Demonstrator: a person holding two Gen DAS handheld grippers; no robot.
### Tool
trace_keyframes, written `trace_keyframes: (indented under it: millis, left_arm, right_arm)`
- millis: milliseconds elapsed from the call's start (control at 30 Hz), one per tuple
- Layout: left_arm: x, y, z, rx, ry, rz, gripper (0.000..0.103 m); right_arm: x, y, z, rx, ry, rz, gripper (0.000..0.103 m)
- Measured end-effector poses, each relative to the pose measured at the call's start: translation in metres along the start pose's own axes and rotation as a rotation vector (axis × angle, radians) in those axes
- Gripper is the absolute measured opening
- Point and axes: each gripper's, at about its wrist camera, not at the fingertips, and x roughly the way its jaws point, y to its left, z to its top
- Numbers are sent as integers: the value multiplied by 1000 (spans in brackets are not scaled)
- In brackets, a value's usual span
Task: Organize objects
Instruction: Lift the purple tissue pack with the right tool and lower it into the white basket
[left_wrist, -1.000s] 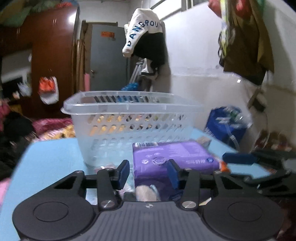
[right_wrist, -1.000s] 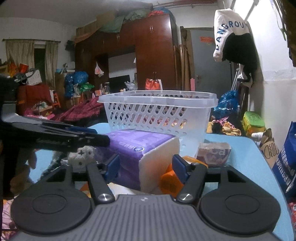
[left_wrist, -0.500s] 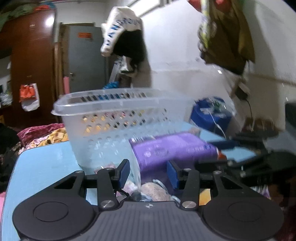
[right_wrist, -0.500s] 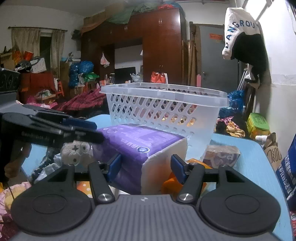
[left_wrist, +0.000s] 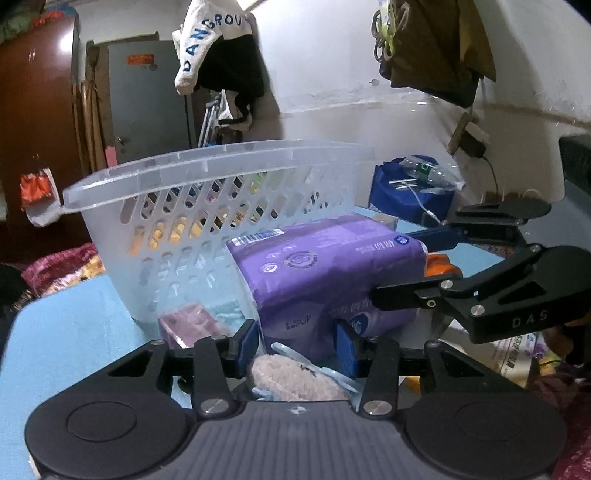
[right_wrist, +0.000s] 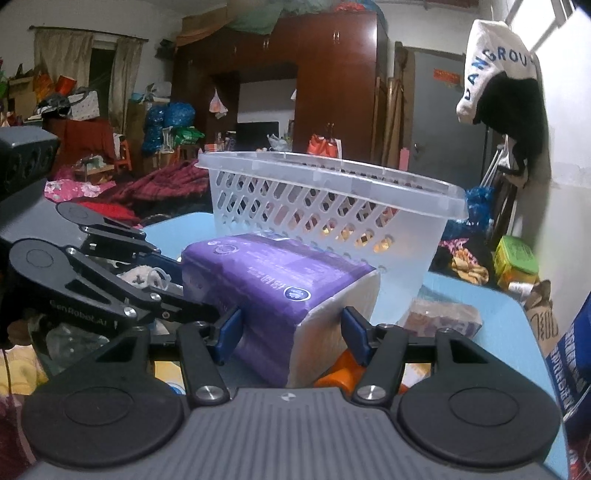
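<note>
Two grippers | left gripper (left_wrist: 295, 341) jaws spread over plush toy (left_wrist: 295, 380) | right gripper (right_wrist: 291, 326) "DAS", jaws spread around purple tissue pack (right_wrist: 273, 291)

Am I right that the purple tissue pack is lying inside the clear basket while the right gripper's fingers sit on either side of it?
Not quite: the right wrist view shows the purple tissue pack on the blue table in front of the clear basket, not inside. The right gripper does straddle it.

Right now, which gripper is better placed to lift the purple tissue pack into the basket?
Right. The right gripper has the purple tissue pack between its fingers, facing the basket. The left gripper sits over a fluffy toy, the pack beyond it.
</note>
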Motion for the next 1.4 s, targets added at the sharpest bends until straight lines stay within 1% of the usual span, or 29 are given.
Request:
trace_keyframes:
  millis: [100,167,300,433,533,600,667,767,900,1000,1067,1133,1267,1300,1400]
  left_arm:
    - [-8,-2,-1,-20,-35,-2,49]
    - [-19,-4,0,-38,-66,-5,49]
    - [-48,-17,7,-25,-136,31,49]
    - [-83,-27,31,-3,-234,65,49]
    - [-100,-27,59,14,-292,90,48]
    - [-102,-22,76,17,-305,95,47]
    - [-93,-10,96,-1,-299,89,46]
    - [-64,10,118,-39,-254,83,46]
    - [-15,45,133,-118,-147,66,46]
    - [22,75,139,-199,-59,32,46]
    - [42,91,140,-254,-14,24,46]
    - [56,99,140,-280,36,35,46]
    - [78,104,143,-309,145,77,46]
    - [80,106,142,-317,161,92,46]
    - [94,105,139,-298,227,114,46]
  right_arm:
    - [-7,5,2,-32,-24,-20,60]
    - [-15,4,4,-29,-54,-15,60]
    - [-38,8,13,-42,-121,0,59]
    - [-70,14,35,-91,-225,-9,59]
    - [-82,8,59,-106,-280,2,59]
    - [-83,1,75,-111,-301,10,59]
    - [-75,-8,90,-105,-302,13,59]
    - [-50,-23,107,-79,-267,17,59]
    - [5,-48,122,1,-146,41,59]
    - [41,-67,124,54,-55,71,59]
    - [66,-78,122,84,9,88,59]
    - [85,-86,121,131,61,100,59]
    - [109,-96,122,159,149,100,58]
    - [113,-95,123,154,170,97,58]
    - [120,-90,119,127,236,73,58]
